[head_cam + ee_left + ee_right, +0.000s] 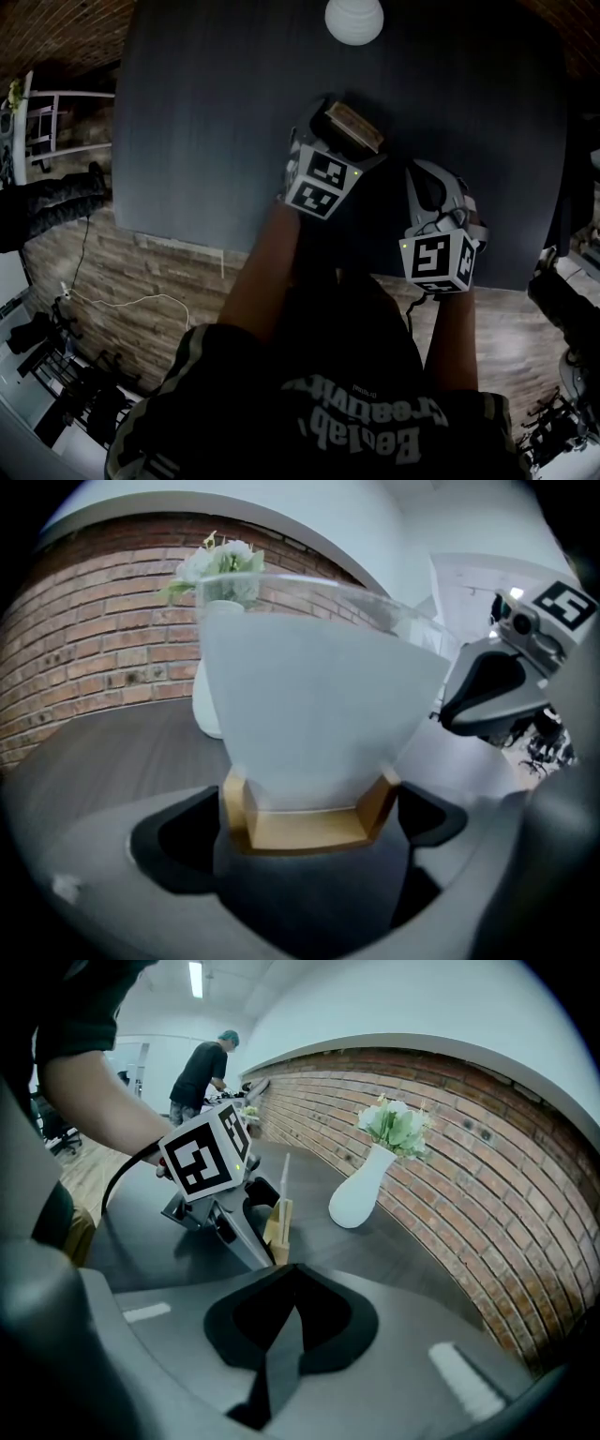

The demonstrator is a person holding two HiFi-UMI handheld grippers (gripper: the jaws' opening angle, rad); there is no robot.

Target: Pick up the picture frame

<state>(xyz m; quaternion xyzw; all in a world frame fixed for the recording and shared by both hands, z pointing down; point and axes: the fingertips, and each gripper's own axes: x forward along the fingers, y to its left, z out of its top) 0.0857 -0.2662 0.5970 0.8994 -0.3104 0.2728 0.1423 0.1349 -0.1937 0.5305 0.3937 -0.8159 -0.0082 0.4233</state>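
The picture frame (309, 724) has a wooden base and a pale clear pane. It stands upright between the jaws of my left gripper (305, 841), which is shut on the wooden base. In the head view the picture frame (353, 128) is at the tip of the left gripper (339, 134), over the middle of the dark table (206, 122). My right gripper (422, 178) hovers to the right of it, apart from the frame. In the right gripper view the right gripper (289, 1283) is shut with nothing held, and the picture frame (280, 1221) shows edge-on in the left gripper (246, 1211).
A white vase (354, 20) with pale flowers (394, 1124) stands at the table's far side, beyond the frame. A brick wall (487, 1194) runs behind the table. A person (202, 1068) stands far off. The table's near edge (187, 246) is below the grippers.
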